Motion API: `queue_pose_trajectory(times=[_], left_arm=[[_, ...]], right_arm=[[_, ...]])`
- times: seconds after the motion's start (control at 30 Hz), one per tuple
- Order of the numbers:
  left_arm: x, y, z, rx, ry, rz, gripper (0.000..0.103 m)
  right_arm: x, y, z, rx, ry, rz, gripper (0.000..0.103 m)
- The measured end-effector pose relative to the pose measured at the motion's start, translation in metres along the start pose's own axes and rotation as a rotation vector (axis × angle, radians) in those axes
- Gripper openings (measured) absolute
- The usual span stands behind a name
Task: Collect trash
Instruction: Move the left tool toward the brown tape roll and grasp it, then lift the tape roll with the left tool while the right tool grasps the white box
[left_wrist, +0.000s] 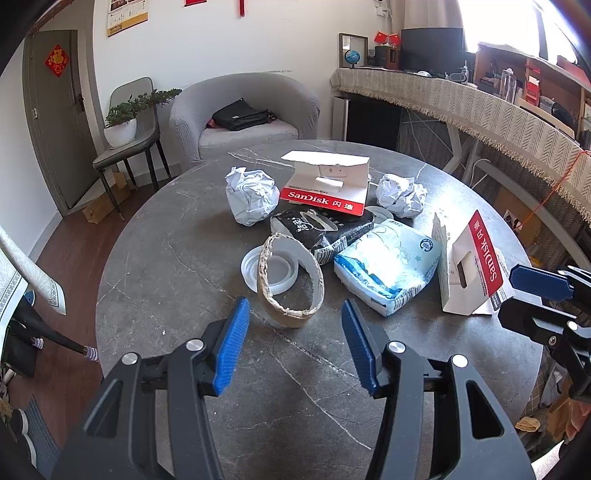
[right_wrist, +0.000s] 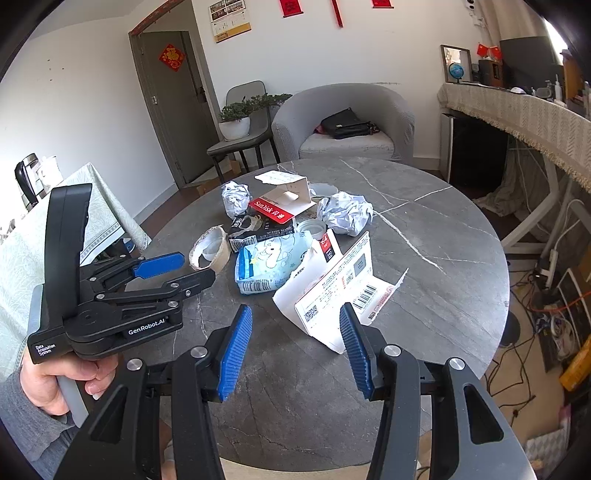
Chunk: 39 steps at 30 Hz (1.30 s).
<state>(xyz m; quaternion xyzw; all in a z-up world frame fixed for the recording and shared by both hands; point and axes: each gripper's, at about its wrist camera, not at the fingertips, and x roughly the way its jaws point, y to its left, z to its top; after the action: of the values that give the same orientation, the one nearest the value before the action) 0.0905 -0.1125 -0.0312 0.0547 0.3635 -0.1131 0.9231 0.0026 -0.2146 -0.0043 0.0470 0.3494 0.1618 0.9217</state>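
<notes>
Barcoded carton back (right_wrist: 343, 288), right-wrist view only

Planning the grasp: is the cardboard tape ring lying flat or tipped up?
Tipped up. The cardboard ring stands on its edge on the table, leaning over a white lid.

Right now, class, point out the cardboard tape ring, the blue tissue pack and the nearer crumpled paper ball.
cardboard tape ring (left_wrist: 266, 295): left wrist view, outer cardboard wall.
blue tissue pack (left_wrist: 388, 264): left wrist view, top face.
crumpled paper ball (right_wrist: 345, 214): right wrist view, creased middle.
</notes>
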Motion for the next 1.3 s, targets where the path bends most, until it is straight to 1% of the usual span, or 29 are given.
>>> queue_pose_trajectory(times=[0.23, 0.3, 0.4, 0.57, 0.63, 0.93, 1.1, 1.23, 1.27, 1.3], left_arm=[[0.006, 0.001, 0.008, -0.031, -0.019, 0.003, 0.056], [0.008, 0.003, 0.010, -0.043, -0.014, 0.015, 0.050], [0.011, 0.009, 0.010, -0.069, 0.000, 0.005, 0.042], [0.006, 0.011, 0.009, -0.061, -0.018, -0.003, 0.041], [0.001, 0.010, 0.010, -0.058, -0.032, -0.012, 0.041], [-0.025, 0.013, 0.013, -0.080, -0.084, -0.067, 0.041], [-0.032, 0.020, 0.012, -0.106, -0.087, -0.089, 0.041], [-0.035, 0.027, 0.011, -0.114, -0.087, -0.087, 0.041], [-0.036, 0.029, 0.009, -0.116, -0.088, -0.086, 0.041], [-0.037, 0.031, 0.009, -0.119, -0.089, -0.084, 0.041]], right_arm=[[0.001, -0.001, -0.001, 0.010, 0.003, -0.009, 0.050], [0.000, -0.001, 0.000, 0.012, -0.002, -0.011, 0.050], [0.001, 0.001, 0.002, 0.008, -0.008, -0.019, 0.050], [0.006, 0.003, 0.001, 0.002, 0.010, -0.037, 0.050], [0.009, 0.004, 0.000, 0.000, 0.018, -0.044, 0.045], [0.019, 0.008, 0.001, 0.001, 0.026, -0.108, 0.045], [0.028, 0.010, 0.003, -0.001, 0.030, -0.141, 0.045], [0.036, 0.011, 0.005, 0.002, 0.036, -0.168, 0.045], [0.038, 0.012, 0.005, 0.005, 0.040, -0.174, 0.044], [0.040, 0.012, 0.006, 0.007, 0.043, -0.179, 0.041]])
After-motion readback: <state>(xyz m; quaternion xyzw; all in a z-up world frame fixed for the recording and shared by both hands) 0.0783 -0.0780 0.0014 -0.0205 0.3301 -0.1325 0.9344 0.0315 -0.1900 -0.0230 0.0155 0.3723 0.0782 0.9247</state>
